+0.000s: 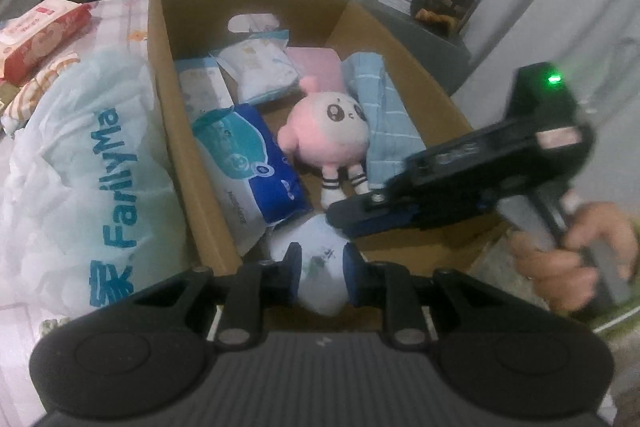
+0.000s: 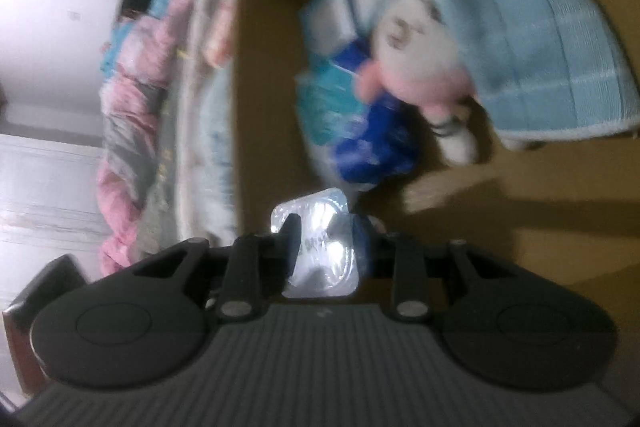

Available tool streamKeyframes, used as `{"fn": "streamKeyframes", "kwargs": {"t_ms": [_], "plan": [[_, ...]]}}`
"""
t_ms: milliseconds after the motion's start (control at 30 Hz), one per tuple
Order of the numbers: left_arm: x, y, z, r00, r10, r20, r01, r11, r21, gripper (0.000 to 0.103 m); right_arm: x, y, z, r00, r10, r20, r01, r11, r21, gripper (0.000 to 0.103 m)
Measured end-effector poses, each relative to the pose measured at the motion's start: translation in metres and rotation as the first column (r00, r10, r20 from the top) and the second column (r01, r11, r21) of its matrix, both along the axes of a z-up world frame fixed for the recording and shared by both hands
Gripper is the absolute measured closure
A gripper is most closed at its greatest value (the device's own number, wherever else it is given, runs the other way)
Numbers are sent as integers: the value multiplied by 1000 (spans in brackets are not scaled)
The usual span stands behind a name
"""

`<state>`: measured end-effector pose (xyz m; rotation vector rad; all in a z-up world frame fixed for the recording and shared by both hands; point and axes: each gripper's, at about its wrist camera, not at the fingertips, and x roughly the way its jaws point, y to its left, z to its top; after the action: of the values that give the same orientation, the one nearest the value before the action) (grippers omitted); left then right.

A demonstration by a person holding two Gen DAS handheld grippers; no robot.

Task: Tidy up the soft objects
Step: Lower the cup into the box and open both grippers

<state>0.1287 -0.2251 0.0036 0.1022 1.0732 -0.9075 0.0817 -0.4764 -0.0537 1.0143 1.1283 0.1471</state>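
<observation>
- left gripper clamped on a small pale packet, held over the near end of the cardboard box
- right gripper clamped on a shiny clear-wrapped packet; in the left view it reaches in over the box's near right corner, a hand on its grip
- inside the box: pink plush doll mid-floor; blue tissue pack along the left wall; light-blue towel along the right wall
- white plastic bag just outside the left wall
</observation>
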Motion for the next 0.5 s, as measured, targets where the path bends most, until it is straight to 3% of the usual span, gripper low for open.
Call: {"fn": "streamKeyframes", "kwargs": {"t_ms": [333, 500], "plan": [[-1, 25, 19, 998, 28, 58, -26, 999, -45, 80, 9, 14, -21, 998, 43, -54, -46, 998, -52, 75], [2, 51, 30, 991, 74, 108, -67, 995, -70, 78, 11, 24, -22, 997, 38, -61, -39, 999, -23, 75]]}}
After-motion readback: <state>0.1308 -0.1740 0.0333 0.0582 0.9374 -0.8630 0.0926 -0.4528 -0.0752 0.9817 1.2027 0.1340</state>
